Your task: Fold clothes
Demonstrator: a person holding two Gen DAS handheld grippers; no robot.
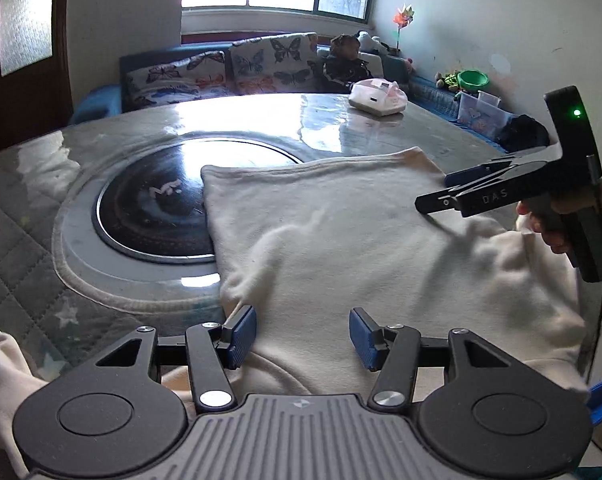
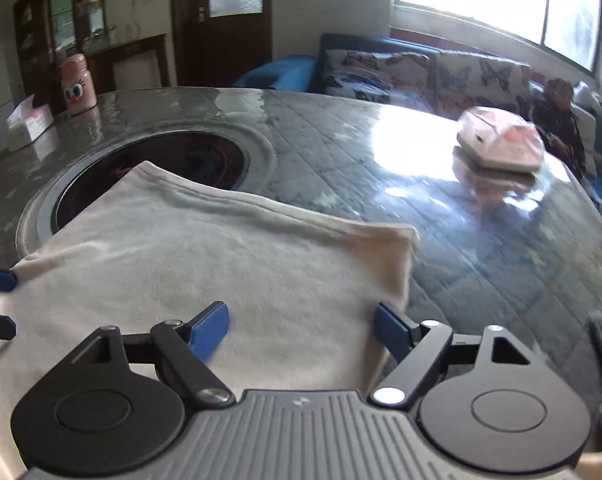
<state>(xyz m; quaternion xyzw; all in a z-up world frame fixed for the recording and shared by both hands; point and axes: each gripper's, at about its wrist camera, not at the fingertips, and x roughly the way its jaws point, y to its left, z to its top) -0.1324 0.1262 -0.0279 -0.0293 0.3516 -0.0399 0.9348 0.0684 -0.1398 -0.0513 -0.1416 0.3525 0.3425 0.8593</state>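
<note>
A cream-white garment [image 1: 341, 232] lies flat on the table, its far hem partly over the round black cooktop [image 1: 153, 200]. It also shows in the right wrist view [image 2: 205, 264]. My left gripper [image 1: 303, 334] is open and empty over the garment's near left edge. My right gripper [image 2: 301, 330] is open and empty over the garment's right edge, and shows from the side in the left wrist view [image 1: 445, 196]. Part of the garment hangs off the near edge at the left [image 1: 1, 364].
The table [image 2: 441, 216] has a glossy quilted grey cover. A pink-white tissue pack [image 2: 501, 144] lies at the far right, a pink bottle [image 2: 75, 84] and a tissue box [image 2: 27, 122] at the far left. A sofa with butterfly cushions [image 1: 229, 68] stands behind.
</note>
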